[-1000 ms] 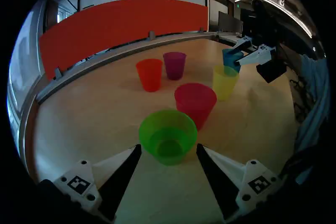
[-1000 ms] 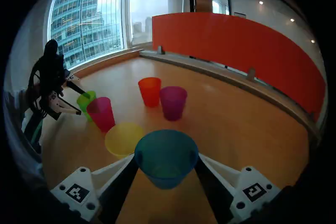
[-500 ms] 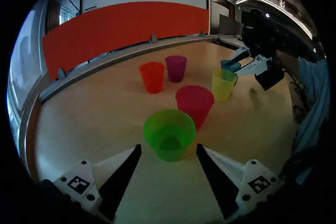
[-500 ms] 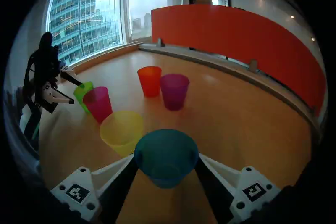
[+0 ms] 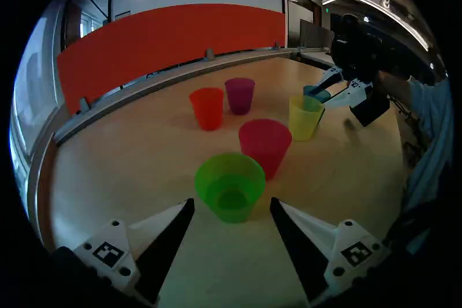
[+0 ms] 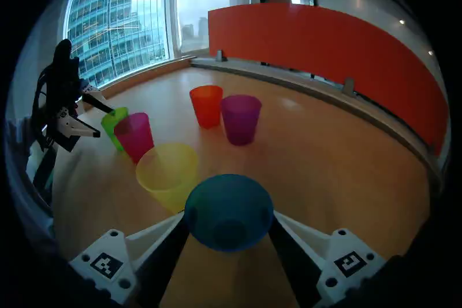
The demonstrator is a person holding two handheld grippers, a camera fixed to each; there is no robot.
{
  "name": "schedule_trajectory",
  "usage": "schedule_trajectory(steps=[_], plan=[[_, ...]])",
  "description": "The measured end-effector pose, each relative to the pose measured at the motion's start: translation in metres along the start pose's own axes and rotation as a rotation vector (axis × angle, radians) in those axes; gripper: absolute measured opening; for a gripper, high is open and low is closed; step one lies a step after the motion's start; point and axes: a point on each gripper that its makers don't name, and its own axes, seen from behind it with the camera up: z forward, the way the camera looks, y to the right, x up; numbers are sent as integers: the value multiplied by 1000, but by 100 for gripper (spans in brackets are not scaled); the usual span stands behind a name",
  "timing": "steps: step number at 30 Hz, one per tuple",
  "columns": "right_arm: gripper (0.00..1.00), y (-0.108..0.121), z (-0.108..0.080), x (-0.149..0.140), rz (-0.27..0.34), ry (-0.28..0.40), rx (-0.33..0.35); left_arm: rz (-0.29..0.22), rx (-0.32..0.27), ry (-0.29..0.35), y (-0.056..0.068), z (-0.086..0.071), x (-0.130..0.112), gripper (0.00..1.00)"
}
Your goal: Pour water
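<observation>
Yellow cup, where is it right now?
In the right gripper view the yellow cup sits left of centre, between the pink cup and the held blue cup.

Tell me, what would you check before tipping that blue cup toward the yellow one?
1. Grip of right gripper on blue cup: ok, a finger on each side.
2. Water in blue cup: cannot tell.
3. The yellow cup upright, mouth open: ok.
4. Lip of blue cup over yellow cup: cannot tell; it hangs close beside.
5. The left gripper out of the way: ok, off by the green cup.
</observation>
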Motion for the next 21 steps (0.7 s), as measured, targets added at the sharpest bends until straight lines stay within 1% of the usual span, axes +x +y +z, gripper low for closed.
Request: schedule_trajectory(steps=[3,6,12,21], plan=[[100,-1,0,-1,-4,-5,0,0,-2,0,1,0,1,98],[100,0,-1,-2,-7,-7,-8,-2,-4,2,2,0,2,97],[100,2,-9,-5,-2,0,-18,-4,8,8,0,-4,3,98],[100,6,-32,-11,4,18,-46,-25,37,33,-5,-14,5,98]])
